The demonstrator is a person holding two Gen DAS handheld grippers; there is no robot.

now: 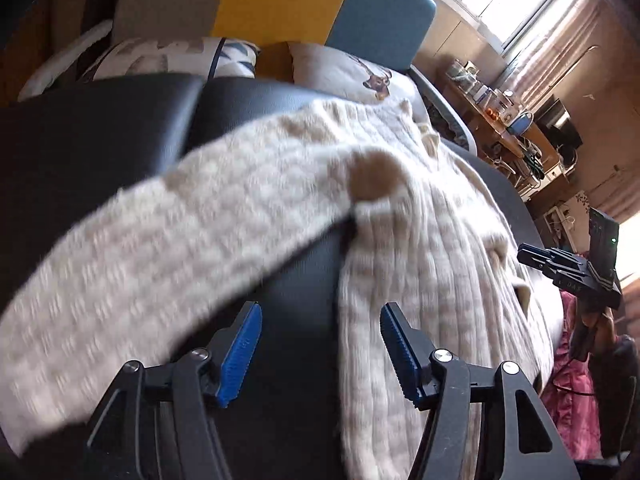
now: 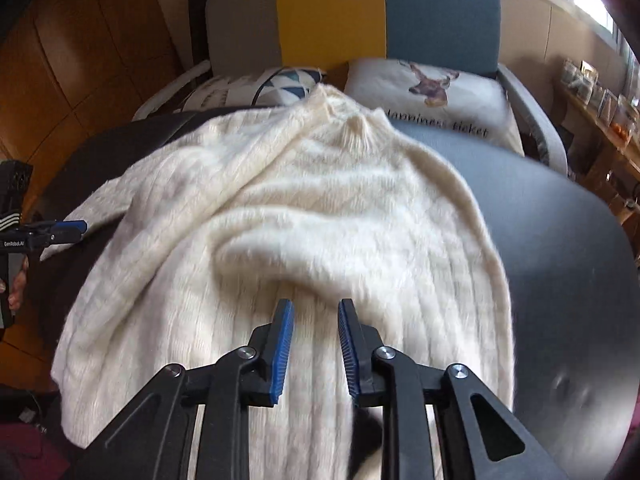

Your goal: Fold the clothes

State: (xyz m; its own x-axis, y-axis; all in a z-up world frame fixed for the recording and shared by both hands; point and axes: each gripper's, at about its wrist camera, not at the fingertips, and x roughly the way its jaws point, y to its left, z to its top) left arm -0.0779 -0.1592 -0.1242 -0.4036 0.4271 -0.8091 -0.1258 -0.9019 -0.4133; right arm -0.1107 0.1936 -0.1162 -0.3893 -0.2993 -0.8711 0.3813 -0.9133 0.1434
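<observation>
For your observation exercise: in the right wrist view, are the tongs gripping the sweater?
No: the right tongs stand open above the sweater, nothing between the pads.

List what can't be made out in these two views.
- Sweater hem: cut off by the bottom edge and hidden by the right gripper, right wrist view.
- Sleeve cuff: motion-blurred, left wrist view.
- Desk items: too small, left wrist view.
- Pillow text: partly covered by the sweater.

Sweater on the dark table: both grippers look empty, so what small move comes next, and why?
Probably bring the left gripper down onto the sleeve that sticks out sideways and grip it. The sweater lies spread on the table, that sleeve is unfolded, and both grippers are open and empty.
</observation>
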